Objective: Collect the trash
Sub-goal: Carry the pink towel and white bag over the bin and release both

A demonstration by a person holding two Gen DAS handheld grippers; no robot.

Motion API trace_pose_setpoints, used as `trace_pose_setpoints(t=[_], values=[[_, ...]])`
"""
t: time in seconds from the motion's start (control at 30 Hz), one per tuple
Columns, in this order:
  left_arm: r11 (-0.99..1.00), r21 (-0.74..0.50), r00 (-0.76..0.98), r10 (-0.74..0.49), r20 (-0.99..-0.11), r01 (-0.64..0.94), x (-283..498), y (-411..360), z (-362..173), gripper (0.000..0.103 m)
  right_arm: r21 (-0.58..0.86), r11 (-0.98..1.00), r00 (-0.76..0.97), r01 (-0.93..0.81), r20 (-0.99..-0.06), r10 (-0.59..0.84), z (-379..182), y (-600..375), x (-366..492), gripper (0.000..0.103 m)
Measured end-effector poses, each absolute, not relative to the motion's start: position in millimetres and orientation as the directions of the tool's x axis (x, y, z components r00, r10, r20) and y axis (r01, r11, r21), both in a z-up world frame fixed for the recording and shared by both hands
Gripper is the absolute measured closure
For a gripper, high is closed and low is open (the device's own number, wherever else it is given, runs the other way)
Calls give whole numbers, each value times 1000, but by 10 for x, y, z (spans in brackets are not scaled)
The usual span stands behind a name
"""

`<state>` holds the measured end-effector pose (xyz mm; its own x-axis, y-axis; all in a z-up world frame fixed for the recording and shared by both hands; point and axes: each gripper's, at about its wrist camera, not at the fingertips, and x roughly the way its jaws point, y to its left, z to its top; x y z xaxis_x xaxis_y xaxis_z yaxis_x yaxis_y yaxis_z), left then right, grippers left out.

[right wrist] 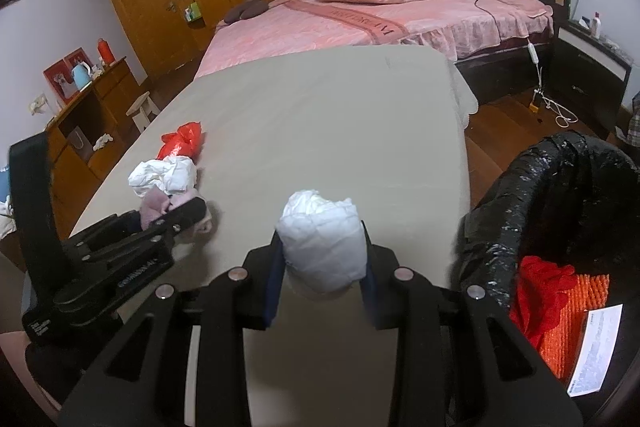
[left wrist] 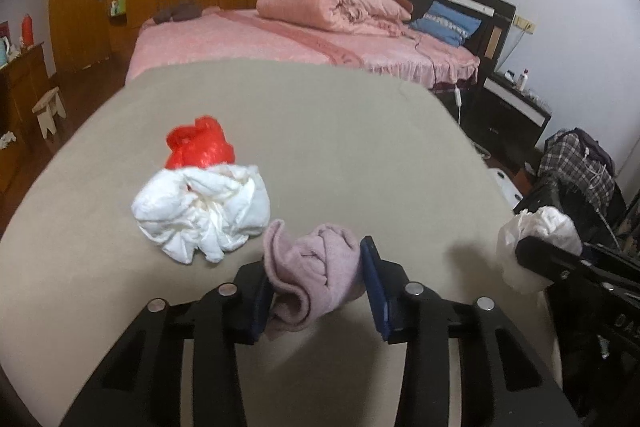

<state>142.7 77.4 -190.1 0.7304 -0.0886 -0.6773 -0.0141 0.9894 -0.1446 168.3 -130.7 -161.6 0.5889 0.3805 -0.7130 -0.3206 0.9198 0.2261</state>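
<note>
the left gripper point(left wrist: 320, 279) is clamped on a pink sock point(left wrist: 316, 275) low in the left wrist frame, on the grey counter point(left wrist: 320, 131), whose far half lies bare up to its far edge before the bed point(left wrist: 280, 39). a white wad point(left wrist: 200, 211) and a red bag point(left wrist: 200, 145) touch at centre left. the right gripper point(right wrist: 322, 267) grips a white paper ball point(right wrist: 322, 243); the black-lined bin point(right wrist: 520, 187) at lower right is cut off by the frame edge.
</note>
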Motion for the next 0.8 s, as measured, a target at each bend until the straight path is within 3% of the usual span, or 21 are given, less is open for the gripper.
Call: trace_pose_setpoints(t=[0.8], values=[[988,-127,841,-139,-523,85,1197,336,-952,63,223,924,714,-311,-587,382,-835,-1743,1392,71]])
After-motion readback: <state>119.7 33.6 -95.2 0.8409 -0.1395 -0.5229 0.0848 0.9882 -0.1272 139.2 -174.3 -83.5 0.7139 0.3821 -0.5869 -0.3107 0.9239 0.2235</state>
